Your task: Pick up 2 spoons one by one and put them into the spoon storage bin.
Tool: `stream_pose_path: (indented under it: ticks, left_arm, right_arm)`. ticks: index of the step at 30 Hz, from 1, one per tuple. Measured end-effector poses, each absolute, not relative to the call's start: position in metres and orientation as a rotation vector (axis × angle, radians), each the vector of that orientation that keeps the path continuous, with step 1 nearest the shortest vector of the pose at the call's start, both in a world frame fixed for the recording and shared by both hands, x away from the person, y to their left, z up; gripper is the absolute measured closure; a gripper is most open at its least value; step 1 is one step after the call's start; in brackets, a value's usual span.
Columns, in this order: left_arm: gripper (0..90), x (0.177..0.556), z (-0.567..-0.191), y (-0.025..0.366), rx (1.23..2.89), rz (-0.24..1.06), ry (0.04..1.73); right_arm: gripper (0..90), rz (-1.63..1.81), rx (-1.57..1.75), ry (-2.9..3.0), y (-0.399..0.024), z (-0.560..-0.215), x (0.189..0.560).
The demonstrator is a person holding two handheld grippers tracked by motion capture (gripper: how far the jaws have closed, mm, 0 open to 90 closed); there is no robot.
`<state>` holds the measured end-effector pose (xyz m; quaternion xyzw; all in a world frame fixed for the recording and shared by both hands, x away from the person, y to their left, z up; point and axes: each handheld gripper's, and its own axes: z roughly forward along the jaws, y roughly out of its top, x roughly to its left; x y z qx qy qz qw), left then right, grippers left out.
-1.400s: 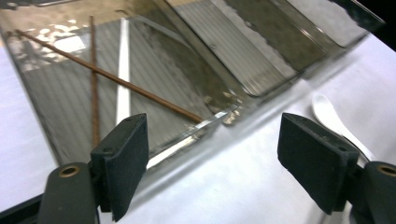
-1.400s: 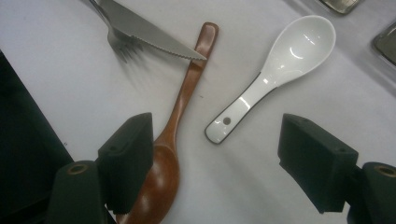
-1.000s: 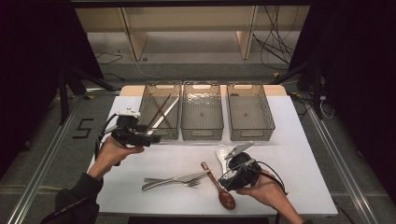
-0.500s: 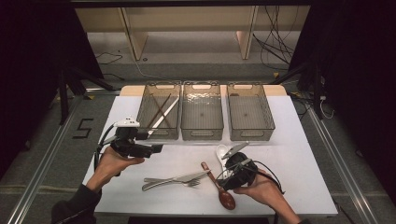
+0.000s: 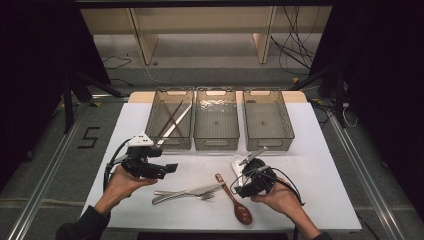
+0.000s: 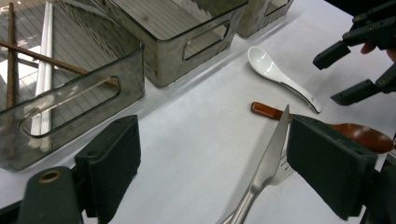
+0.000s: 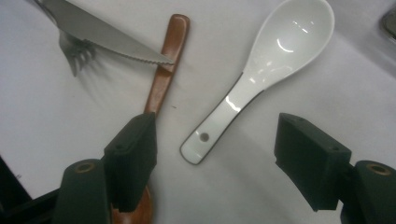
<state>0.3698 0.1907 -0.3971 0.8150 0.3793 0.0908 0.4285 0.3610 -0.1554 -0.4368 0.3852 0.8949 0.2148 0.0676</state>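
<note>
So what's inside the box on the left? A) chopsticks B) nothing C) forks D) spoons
A: the left box holds brown and white chopsticks, while the spoons and fork lie out on the table.

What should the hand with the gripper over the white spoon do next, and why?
Probably lower the right gripper a little and close it on the white spoon. Its jaws stand open on either side of the spoon's handle without touching it, and the spoon lies flat on the table, apart from the brown spoon.
</note>
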Motion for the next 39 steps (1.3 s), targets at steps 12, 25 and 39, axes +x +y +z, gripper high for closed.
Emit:
stream_pose_path:
  ticks: [12,25,39]
  left_arm:
    - [17.0,0.362,-0.406,0.190,2.039,0.238,0.942]
    - [16.5,0.356,-0.406,0.187,2.051,0.247,0.924]
    - [16.5,0.357,-0.410,0.186,2.059,0.242,0.923]
  right_arm:
    - [34.8,0.572,1.206,2.687,-0.152,-0.446,0.374]
    - [44.2,0.515,1.247,2.717,-0.143,-0.459,0.388]
    - [68.2,0.505,1.305,2.712,-0.149,-0.460,0.396]
